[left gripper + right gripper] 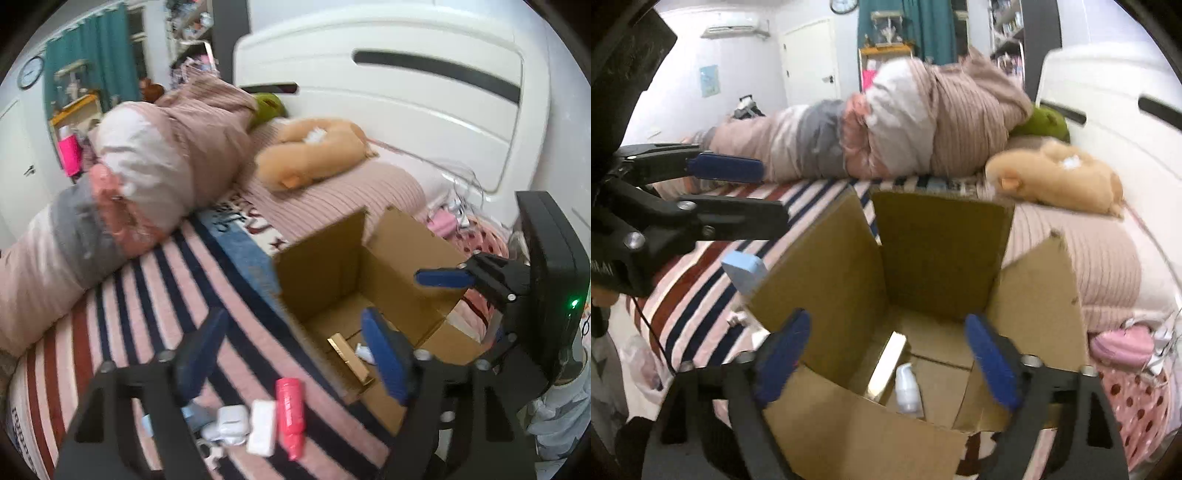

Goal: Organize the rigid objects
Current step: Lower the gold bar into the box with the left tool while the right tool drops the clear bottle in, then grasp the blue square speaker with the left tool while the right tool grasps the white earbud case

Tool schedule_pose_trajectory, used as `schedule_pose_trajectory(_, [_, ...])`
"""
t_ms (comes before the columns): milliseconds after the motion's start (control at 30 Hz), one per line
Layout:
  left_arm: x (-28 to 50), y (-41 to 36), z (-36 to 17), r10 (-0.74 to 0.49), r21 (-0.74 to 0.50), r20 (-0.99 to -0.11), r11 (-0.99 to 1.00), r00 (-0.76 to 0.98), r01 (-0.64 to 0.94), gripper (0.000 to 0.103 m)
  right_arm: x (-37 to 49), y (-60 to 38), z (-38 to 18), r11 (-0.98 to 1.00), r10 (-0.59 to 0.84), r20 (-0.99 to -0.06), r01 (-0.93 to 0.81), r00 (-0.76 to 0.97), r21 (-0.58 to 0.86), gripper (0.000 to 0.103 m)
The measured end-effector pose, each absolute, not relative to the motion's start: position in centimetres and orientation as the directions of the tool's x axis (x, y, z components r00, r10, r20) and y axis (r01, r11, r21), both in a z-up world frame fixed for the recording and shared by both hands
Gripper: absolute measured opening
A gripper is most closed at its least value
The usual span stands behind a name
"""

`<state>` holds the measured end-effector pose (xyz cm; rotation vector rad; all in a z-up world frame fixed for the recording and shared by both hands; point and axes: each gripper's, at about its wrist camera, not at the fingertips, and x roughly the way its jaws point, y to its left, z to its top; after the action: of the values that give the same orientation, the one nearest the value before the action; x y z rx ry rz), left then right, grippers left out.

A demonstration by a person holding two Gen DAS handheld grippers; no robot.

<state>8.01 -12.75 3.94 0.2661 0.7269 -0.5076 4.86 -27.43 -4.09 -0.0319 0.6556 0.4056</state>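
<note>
An open cardboard box (923, 258) sits on the bed's striped blanket (155, 295), flaps up, plainly serving as the bin for the hard little things scattered beside it. Two are already inside on its floor: a slim gold box (888, 365) lying flat and a small white pump bottle (908, 391) just beside it. The right gripper (890, 365) hangs over the box mouth with its jaws spread wide and nothing between them, which to my eye fits a hand that has nothing left to carry there. The left gripper (295, 354) is likewise released and empty, poised above the blanket at the box's near corner, and I would guess it is lined up for the next pick. Its camera shows what the other cannot: a row of waiting items on the stripes just outside the box, a pink bottle (290, 417), a white bar-shaped case (263, 428), a white earbud-style case (232, 421) and something pale blue (197, 411) partly hidden behind the finger. The right camera, in turn, looks straight down into the box and gives the clear view of its contents, which the left view shows only as small blurred shapes, and it catches a light blue box (744, 271) standing by the outer flap. A tan plush toy (314, 155) and rolled bedding (159, 166) lie well apart near the headboard.
</note>
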Motion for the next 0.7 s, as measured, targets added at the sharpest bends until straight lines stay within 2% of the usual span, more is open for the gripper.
schedule_pose_trajectory(167, [6.3, -6.2, 4.8, -0.293, 0.045, -0.654, 0.905, 0.697, 0.423, 0.091, 2.6, -24.8, -1.2, 0.922, 0.352, -0.526, -0.385, 0.774, 0.050, 0.097])
schedule_pose_trajectory(367, [4.6, 2.2, 2.3, -0.242, -0.006, -0.638, 0.951, 0.731, 0.309, 0.093, 1.1, -19.2, 0.6, 0.812, 0.549, -0.484, -0.572, 0.681, 0.116, 0.097])
schedule_pose_trajectory(467, [4.6, 4.7, 0.1, -0.225, -0.016, -0.645, 0.959, 0.730, 0.282, 0.092, 1.0, -15.4, 0.0, 0.782, 0.571, -0.500, -0.618, 0.651, 0.089, 0.097])
schedule_pose_trajectory(633, [5.6, 7.7, -4.5, -0.255, -0.065, -0.663, 0.956, 0.704, 0.285, 0.092, 2.6, -9.3, -4.3, 0.726, 0.594, -0.601, -0.678, 0.534, 0.116, 0.095])
schedule_pose_trajectory(700, [6.4, 8.4, -6.4, -0.283, -0.094, -0.668, 0.949, 0.688, 0.300, 0.092, 4.2, -7.9, -6.8, 0.730, 0.575, -0.650, -0.670, 0.497, 0.134, 0.089])
